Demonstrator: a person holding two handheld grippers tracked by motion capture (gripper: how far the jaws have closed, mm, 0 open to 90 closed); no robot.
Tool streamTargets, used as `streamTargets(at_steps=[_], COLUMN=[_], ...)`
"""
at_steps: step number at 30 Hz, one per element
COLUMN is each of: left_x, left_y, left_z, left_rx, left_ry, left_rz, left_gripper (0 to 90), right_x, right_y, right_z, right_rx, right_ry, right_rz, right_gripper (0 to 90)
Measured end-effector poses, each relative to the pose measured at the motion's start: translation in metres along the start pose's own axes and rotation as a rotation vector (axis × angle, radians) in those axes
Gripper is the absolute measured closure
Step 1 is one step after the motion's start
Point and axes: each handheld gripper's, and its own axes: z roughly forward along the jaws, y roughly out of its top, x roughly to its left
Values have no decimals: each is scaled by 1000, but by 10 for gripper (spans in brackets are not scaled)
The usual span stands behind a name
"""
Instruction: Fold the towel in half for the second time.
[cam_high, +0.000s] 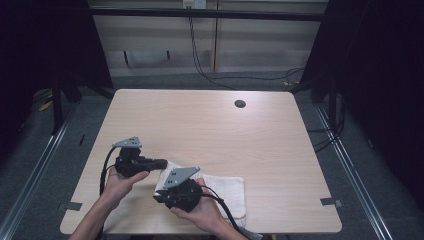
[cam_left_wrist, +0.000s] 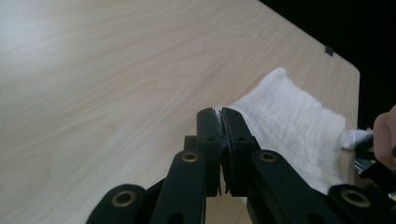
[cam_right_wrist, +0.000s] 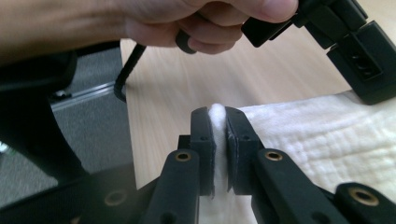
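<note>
A white towel (cam_high: 225, 189) lies near the front edge of the light wooden table (cam_high: 200, 125). My left gripper (cam_high: 162, 163) points right and is shut on the towel's far left corner; in the left gripper view a thin white edge shows between the closed jaws of the left gripper (cam_left_wrist: 221, 116), and the towel (cam_left_wrist: 289, 121) spreads away behind them. My right gripper (cam_high: 157, 197) is shut on the near left corner. In the right gripper view the right gripper (cam_right_wrist: 216, 117) has a fold of towel (cam_right_wrist: 327, 135) squeezed between its pads. The left gripper (cam_right_wrist: 355, 56) hangs above that corner.
A round cable hole (cam_high: 240, 104) sits at the back of the table. Tape marks (cam_high: 331, 202) lie at the front corners. Cables (cam_high: 200, 65) trail down the wall behind, and dark frame rails (cam_high: 40, 155) run along both sides.
</note>
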Motion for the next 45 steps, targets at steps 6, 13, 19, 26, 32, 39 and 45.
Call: streamTargets(at_steps=[6,13,19,26,32,39,45], left_x=[-8,-9,-10,-23,-28,-34,-37], left_y=[14,14,15,21,24,23,23], left_z=[-16,-9,17,43,59,74,86], left_rx=[34,32,32,74,91,100,107], left_ry=[59,63,14,0,-26,-52,-64], left_rz=[47,57,34,47,51,49,42], left_gripper=[872,872,872,872,872,872,872], right_x=[4,5,-2,-5,-9,-11,-15], right_y=[23,22,1,-17,-35,-48,-57], right_z=[-11,-13,-26,-47,-58,-69,-73], right_rx=[-61,-56,-42,-65,-55,-41,-37], right_ry=[-1,-26,-51,-90,-106,-115,-115], right_rz=[-31,-55,-18,24,57,80,98], right_gripper=[836,835,836,835,833,828,824])
